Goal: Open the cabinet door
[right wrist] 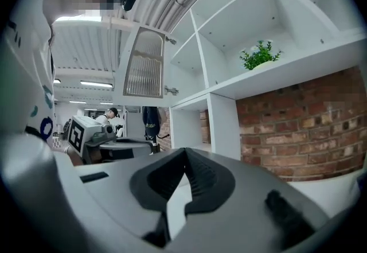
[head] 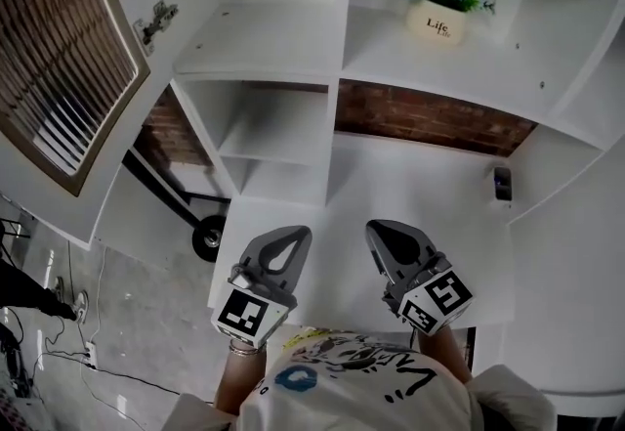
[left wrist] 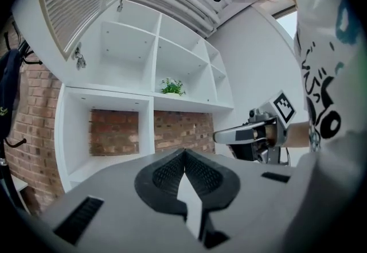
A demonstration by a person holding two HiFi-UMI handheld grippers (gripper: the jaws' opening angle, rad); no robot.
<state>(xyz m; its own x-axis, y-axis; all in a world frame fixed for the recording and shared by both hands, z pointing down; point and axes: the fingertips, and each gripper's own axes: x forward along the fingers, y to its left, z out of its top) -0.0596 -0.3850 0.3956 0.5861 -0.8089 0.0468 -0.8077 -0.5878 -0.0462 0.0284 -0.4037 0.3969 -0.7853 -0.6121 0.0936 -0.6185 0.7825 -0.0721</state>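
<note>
Cabinet door [head: 68,58], white, ribbed glass panel, hangs wide open; grey left gripper [head: 289,238], grey right gripper [head: 391,234] both closed, empty, well apart from it.

1. The place is an industrial hall set up as a test room, with a ribbed white metal ceiling [right wrist: 86,51] and long tube lights [right wrist: 96,84].
2. Loose black cables [head: 59,355] lie on the grey concrete floor [head: 146,302].
3. A white open shelf unit [head: 283,48] stands before a red brick wall [head: 430,116].

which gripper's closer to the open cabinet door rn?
Left. The left gripper sits below and to the right of the open cabinet door, not touching it. The right gripper is further right, below the plant pot. Both are shut and empty.
</note>
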